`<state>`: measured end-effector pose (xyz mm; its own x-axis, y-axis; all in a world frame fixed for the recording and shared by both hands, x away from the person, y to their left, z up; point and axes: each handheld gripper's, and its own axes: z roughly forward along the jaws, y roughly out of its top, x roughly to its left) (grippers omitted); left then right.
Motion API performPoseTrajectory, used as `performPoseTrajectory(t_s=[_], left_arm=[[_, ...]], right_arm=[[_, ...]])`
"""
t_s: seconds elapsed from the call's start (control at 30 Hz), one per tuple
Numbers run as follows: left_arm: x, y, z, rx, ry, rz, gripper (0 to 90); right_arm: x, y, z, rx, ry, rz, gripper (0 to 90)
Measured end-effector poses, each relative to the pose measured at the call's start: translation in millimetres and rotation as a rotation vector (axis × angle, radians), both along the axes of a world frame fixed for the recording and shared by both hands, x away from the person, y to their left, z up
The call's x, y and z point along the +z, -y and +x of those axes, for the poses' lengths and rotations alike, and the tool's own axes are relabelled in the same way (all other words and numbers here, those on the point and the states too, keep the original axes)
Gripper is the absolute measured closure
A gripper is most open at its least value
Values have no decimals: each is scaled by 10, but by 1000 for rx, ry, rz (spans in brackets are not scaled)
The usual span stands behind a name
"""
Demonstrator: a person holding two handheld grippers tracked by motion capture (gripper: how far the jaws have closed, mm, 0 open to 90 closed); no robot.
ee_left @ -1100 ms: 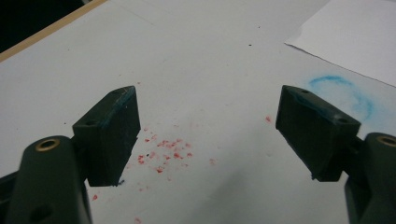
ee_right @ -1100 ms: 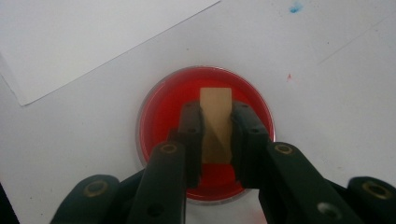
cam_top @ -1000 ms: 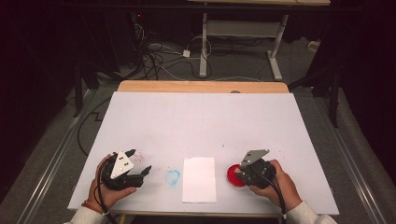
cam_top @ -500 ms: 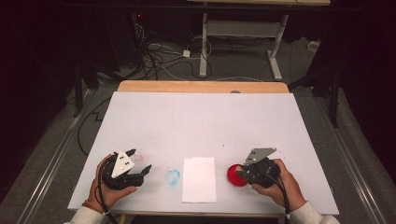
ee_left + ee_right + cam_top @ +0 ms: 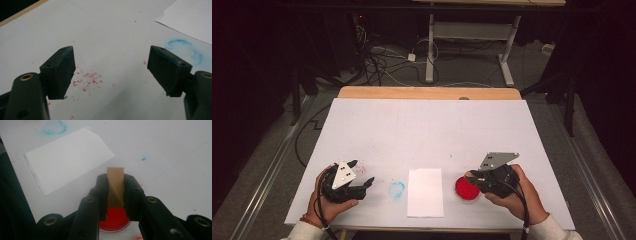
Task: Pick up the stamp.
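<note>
Both jaws of the right gripper (image 5: 115,192) are clamping a wooden block (image 5: 115,185) just above the red dish (image 5: 113,219). Left of the dish, the left gripper (image 5: 111,66) is holding its jaws wide apart.

Bright evenly lit tabletop, dark surroundings, soft shadows, slightly blurry close-ups

The lower end of the wooden block (image 5: 115,185) is hidden between the jaws of the right gripper (image 5: 115,192), the red ink pad (image 5: 113,219) under it is partly covered and cut off by the bottom edge, and the white paper (image 5: 190,18) is cut off at the frame edge in the left gripper view.
</note>
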<state>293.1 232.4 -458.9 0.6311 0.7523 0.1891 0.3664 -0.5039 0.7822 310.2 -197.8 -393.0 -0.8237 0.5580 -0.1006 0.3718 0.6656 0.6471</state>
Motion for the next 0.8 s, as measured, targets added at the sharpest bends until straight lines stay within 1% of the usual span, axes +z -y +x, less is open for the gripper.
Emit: performPoseTrajectory(t_s=[0.07, 0.17, 0.2, 0.27, 0.33, 0.37, 0.4, 0.5, 0.53, 0.63, 0.67, 0.7, 0.8], left_arm=[[-5, -1, 2, 0, -4, 2, 218], [-12, -5, 7, -3, -10, 1, 216], [-13, -6, 7, -5, -11, -1, 215], [-16, -5, 9, -8, -16, -1, 214], [-20, -5, 11, -15, -22, -3, 213], [-24, -7, 16, -14, -27, -1, 212], [-24, -7, 16, -14, -27, -1, 212], [-22, -6, 16, -17, -29, -6, 212], [-22, -2, 15, -18, -28, -4, 213], [-29, 4, 25, -24, -34, -2, 213], [-32, 5, 27, -27, -36, 5, 214], [-34, 8, 27, -30, -37, 6, 212], [-32, 17, 25, -34, -34, 13, 213]], right_arm=[[-34, -7, 14, -12, -7, -3, 755], [-92, -13, 21, -10, -16, -10, 755], [-111, -16, 23, -8, -26, -14, 755], [-148, -25, 30, 6, -31, -23, 755], [-194, -41, 39, 13, -35, -47, 755], [-251, -54, 55, 13, -45, -65, 755], [-251, -54, 55, 13, -45, -65, 755], [-329, -59, 88, 15, -57, -98, 755], [-363, -52, 111, 12, -73, -111, 756], [-393, -43, 138, 17, -78, -123, 756], [-408, -46, 137, 10, -94, -126, 756], [-438, -53, 154, 15, -100, -140, 756], [-456, -55, 173, 28, -99, -139, 756]])
